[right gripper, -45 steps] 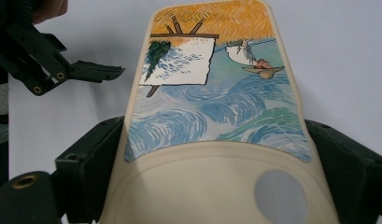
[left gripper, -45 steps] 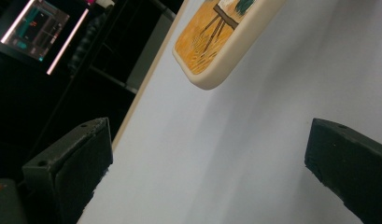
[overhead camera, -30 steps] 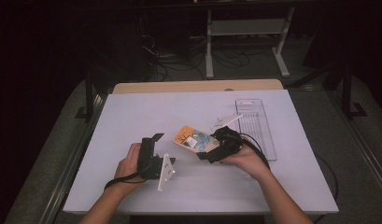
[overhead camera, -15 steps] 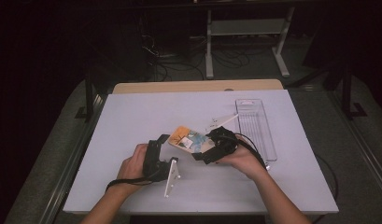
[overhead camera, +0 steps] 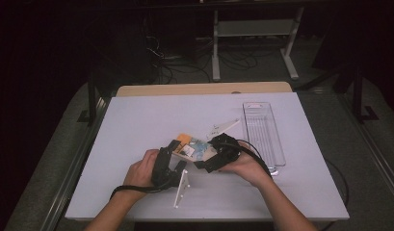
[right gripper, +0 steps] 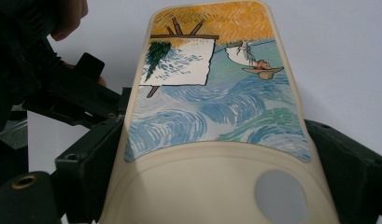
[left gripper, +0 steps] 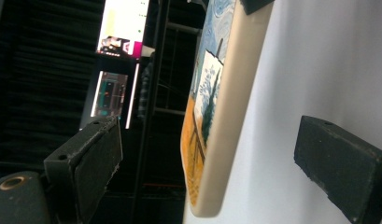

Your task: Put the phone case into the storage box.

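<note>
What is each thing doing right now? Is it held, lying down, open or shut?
Painted phone case: held up off the table, clamped at its plain end.
Right gripper: shut on the phone case.
Left gripper: open, jaws have just been closing, case edge between them untouched.
Clear tray: lying flat, empty.
White strip: lying flat beside the tray.
Table: bears everything.

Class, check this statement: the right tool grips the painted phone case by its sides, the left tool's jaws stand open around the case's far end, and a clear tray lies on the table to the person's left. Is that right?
One detail is wrong. The clear tray lies to the person's right, beyond the right tool, as the high view shows. The rest holds: that tool grips the painted phone case by its sides, and the left tool's jaws stand open around its far end.
</note>
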A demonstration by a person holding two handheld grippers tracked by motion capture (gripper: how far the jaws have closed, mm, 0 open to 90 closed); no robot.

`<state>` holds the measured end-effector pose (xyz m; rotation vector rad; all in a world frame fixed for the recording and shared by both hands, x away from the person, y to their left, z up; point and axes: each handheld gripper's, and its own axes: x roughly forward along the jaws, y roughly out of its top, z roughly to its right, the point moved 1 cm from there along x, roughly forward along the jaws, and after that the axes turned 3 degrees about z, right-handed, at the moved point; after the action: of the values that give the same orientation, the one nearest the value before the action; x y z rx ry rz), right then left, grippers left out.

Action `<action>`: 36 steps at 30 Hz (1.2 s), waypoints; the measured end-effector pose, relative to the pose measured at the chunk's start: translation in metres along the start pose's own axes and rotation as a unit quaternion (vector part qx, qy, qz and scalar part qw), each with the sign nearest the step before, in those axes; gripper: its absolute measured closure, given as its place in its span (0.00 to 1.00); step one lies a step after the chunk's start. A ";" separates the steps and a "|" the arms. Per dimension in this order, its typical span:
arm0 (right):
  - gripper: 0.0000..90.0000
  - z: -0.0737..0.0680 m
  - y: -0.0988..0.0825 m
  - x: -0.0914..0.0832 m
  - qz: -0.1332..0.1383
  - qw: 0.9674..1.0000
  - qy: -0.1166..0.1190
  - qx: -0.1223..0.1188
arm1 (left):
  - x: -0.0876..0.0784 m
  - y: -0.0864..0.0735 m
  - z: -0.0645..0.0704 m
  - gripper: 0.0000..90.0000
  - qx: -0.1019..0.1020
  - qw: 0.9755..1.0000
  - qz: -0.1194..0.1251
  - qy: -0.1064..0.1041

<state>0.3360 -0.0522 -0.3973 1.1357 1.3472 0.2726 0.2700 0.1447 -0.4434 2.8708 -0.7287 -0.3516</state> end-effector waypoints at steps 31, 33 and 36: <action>0.11 -0.004 0.001 0.002 0.003 1.000 0.011 0.009 | -0.004 0.005 0.000 0.62 0.041 0.999 0.019 -0.004; 0.11 -0.004 0.001 0.002 0.003 1.000 0.011 0.010 | -0.004 0.005 0.000 0.66 0.042 0.999 0.019 -0.005; 0.11 -0.004 0.001 0.003 0.003 1.000 0.014 0.009 | -0.004 0.007 0.000 0.71 0.047 0.999 0.018 -0.007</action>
<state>0.3337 -0.0478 -0.3976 1.1549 1.3732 0.2814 0.2634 0.1407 -0.4414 2.9416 -0.8182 -0.3420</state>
